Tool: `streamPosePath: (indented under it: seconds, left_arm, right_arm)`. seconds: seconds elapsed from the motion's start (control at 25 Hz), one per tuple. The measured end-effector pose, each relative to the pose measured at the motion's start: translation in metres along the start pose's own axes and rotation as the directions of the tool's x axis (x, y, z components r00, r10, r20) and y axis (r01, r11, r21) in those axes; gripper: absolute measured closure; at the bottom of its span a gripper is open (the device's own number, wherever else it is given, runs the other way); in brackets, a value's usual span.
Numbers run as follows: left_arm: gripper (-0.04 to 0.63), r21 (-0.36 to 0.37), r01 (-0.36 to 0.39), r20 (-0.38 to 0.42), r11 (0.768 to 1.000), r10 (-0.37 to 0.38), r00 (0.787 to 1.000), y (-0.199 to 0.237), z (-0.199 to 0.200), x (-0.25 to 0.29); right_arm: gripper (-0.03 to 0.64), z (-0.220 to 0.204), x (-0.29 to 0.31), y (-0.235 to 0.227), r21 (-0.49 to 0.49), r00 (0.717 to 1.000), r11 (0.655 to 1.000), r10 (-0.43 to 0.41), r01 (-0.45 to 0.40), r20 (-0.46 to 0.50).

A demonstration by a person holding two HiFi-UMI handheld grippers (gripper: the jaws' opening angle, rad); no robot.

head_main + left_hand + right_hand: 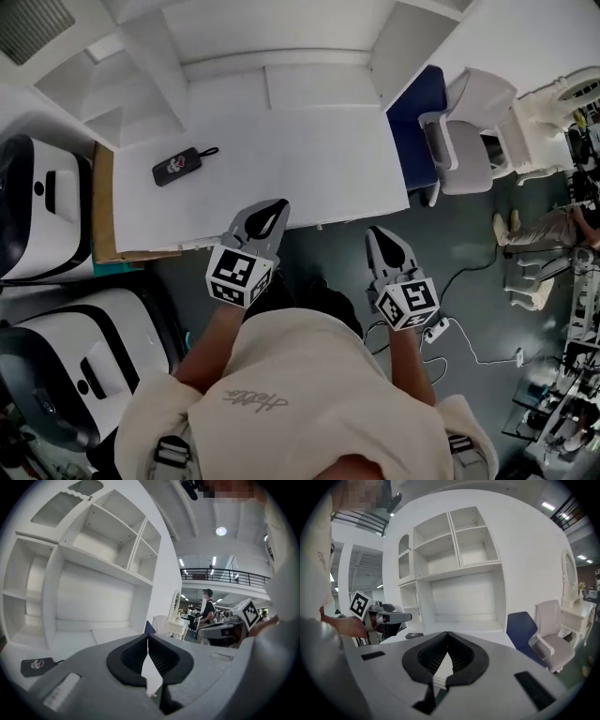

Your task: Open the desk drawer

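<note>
The white desk (281, 150) with its shelf hutch (272, 37) lies ahead of me; the drawer front is hidden below the desk's front edge (319, 222). My left gripper (277, 206) is shut and empty, its tip just over that front edge. In the left gripper view its jaws (148, 636) meet, pointing at the desk top (84, 639). My right gripper (376, 232) is also shut and empty, and hangs just off the front edge, over the dark floor. The right gripper view shows its closed tip (447, 633) facing the hutch (459, 573).
A small black pouch (178, 166) lies on the desk's left part. A white chair (473, 131) and a blue seat (417, 117) stand at the desk's right end. White machines (47, 206) crowd the left. Cables (469, 347) run over the floor.
</note>
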State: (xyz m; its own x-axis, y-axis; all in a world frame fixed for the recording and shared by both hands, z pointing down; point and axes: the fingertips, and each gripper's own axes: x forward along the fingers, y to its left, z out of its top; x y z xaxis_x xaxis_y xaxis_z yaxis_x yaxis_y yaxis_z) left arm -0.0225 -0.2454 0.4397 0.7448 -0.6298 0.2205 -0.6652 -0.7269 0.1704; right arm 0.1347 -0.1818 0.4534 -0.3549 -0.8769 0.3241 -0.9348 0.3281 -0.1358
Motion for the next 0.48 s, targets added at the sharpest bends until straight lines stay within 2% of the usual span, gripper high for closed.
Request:
streamPosePath:
  seconds: [0.12, 0.28, 0.48]
  left_arm:
    - [0.580, -0.040, -0.057, -0.014, 0.998, 0.056, 0.998, 0.014, -0.009, -0.007]
    - [0.580, -0.046, -0.145, -0.025, 0.988, 0.144, 0.989, 0.024, -0.012, -0.010]
    - [0.580, -0.089, -0.212, -0.037, 0.973, 0.209, 0.977, 0.017, 0.001, -0.002]
  right_arm:
    - [0.615, 0.004, 0.018, 0.001, -0.016, 0.998, 0.998, 0.056, -0.056, -0.011]
    - [0.615, 0.000, 0.040, -0.005, -0.023, 0.990, 0.991, 0.134, -0.135, -0.038]
    - [0.615, 0.015, 0.060, -0.014, -0.083, 0.972, 0.969, 0.232, -0.233, -0.027]
